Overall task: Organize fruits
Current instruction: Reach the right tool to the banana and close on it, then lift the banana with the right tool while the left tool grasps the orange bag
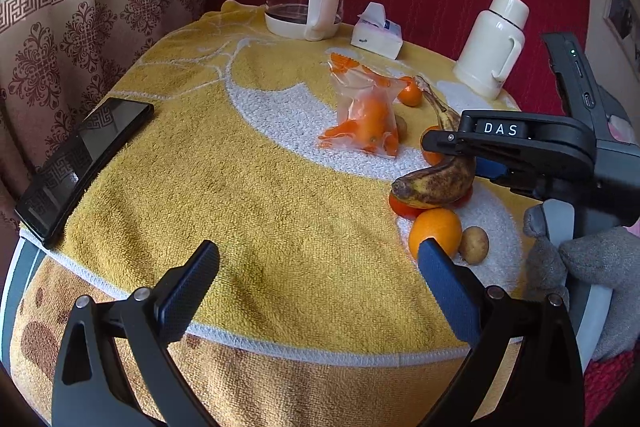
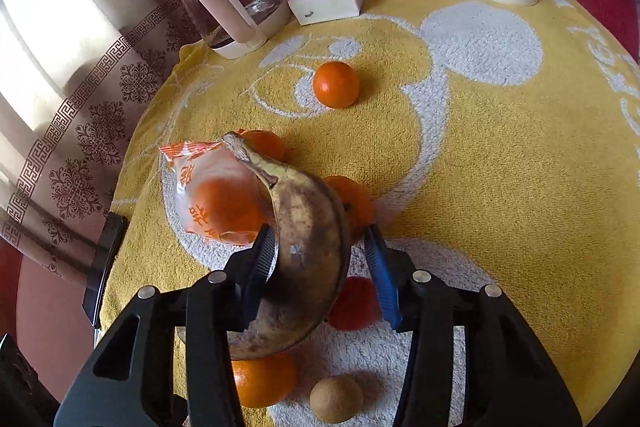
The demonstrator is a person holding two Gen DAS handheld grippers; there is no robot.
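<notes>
Yellow towelling with white patches covers the round table [image 1: 248, 187], backed by a red wall. Low and centre in the right wrist view, my right gripper [image 2: 320, 263] has its fingers on either side of the spotted banana [image 2: 308, 247]; the black pad looks pressed on, while the blue pad [image 2: 382, 279] shows a sliver of gap, so I cannot tell if the grip is firm. I judge the squeeze should stay gentle, since this skin looks soft, and the lift should go straight up clear of the oranges [image 2: 260, 383] beneath. My left gripper [image 1: 320, 275], at the bottom of its own view, stands wide open over bare towel, holding nothing.
</notes>
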